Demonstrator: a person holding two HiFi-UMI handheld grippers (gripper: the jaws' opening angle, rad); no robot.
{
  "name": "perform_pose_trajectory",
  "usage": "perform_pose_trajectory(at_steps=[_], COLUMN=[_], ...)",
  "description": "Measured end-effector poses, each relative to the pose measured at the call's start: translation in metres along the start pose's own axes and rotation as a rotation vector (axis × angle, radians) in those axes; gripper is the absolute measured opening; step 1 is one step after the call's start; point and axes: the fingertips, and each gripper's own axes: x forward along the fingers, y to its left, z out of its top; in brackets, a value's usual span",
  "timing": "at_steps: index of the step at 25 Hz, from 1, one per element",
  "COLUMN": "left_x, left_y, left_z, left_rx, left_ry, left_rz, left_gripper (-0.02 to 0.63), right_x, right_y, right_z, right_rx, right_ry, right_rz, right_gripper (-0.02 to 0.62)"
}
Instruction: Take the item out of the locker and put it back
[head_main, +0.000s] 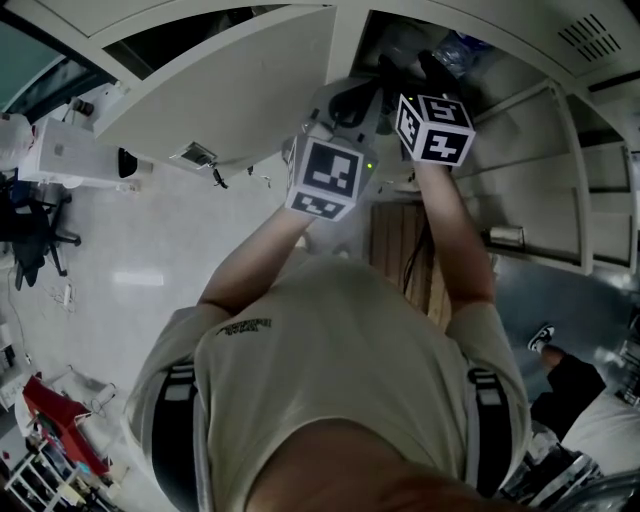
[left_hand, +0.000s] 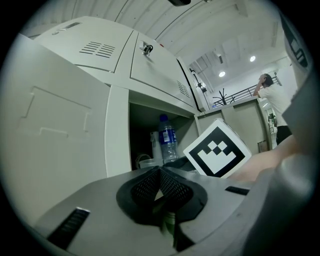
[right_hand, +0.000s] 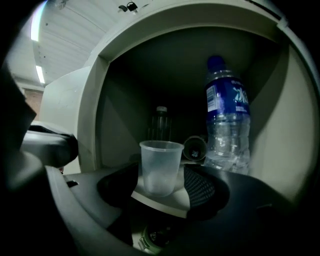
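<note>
A: Right gripper (right_hand: 162, 191) state?
B: Jaws spread, nothing pinched. Cup (right_hand: 160, 167) is seen upright between them, centre of the right gripper view, inside the locker (right_hand: 95, 115). A gap is seen at the right pad; no contact can be made out.
A: Left gripper (left_hand: 160, 182)?
B: Pads pressed together, nothing held. It is outside the locker, low centre of its own view, with the open door (left_hand: 55, 130) at frame left.
A: Risks?
B: Cup is thin, clear and probably light. If the jaws are closed off-centre, it could be pushed over or skidded back. If closed too hard, the wall could be crushed. If the gripper is pulled out carelessly, the rim could be clipped by a pad and the cup tipped.
A: Anything near?
B: Bottle (right_hand: 227, 120) at frame right, just beside the right jaw. It is tall and could be knocked by a sideways sweep, then toppled onto the cup. A small round thing (right_hand: 195, 148) lies on its side between cup and bottle, further back; it could be set rolling.
A: Door?
B: Held by nothing. It could swing in on the arms; not judged likely.
</note>
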Motion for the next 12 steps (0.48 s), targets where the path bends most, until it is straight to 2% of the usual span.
perform_pose_trajectory(at_steps=[6, 12], left_x=[-0.007, -0.020], left_y=[0.000, 0.003], left_z=[0.011, 0.034], left_rx=[0.006, 0.020], left_ry=[-0.016, -0.053], left_rz=[0.005, 0.008], left_gripper=[0.012, 0.012], right_x=[-0.020, -0.054], right_y=[0.005, 0.011], right_z=[0.023, 0.059], right_rx=[0.004, -0.059], right_ry=[-0.055, -0.151], right_rz=[0.010, -0.004], right_gripper=[0.293, 0.291])
